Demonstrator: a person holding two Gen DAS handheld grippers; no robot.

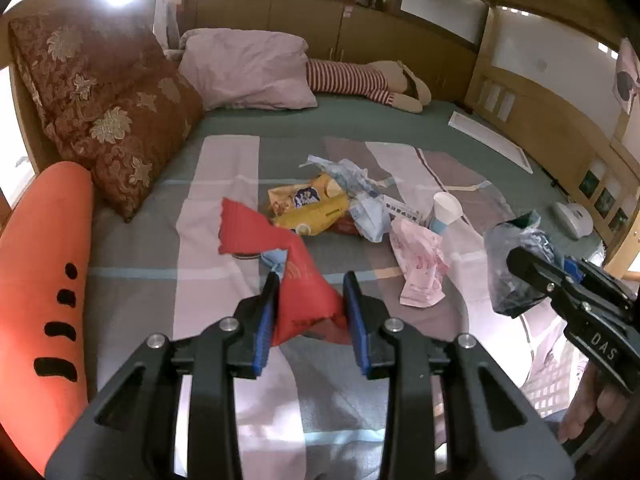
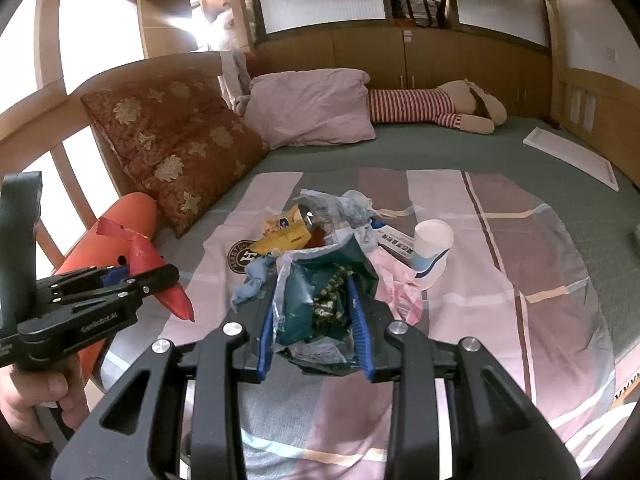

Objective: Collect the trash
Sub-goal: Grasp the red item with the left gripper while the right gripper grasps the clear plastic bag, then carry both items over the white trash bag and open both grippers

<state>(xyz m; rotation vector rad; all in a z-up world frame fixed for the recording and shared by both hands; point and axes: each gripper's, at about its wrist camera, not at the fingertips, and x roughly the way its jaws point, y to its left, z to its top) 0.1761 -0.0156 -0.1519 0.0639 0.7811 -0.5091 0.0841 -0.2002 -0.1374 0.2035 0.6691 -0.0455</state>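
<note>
Red crinkled foil wrapper (image 1: pixel 308 300) sits clamped in the left gripper (image 1: pixel 310 312); the right gripper (image 2: pixel 316 316) clamps a dark green plastic packet (image 2: pixel 320 300). Both hang above the bed; remaining litter, a yellow snack bag (image 1: pixel 308 208) foremost, lies ahead, roughly between both hands.

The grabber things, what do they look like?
Both are black plastic with triangle-shaped holes and shiny silver bolts. The left gripper and right gripper each have two blue ridged pads. White letters are printed on their sides. A bare hand grips each black handle.
</note>
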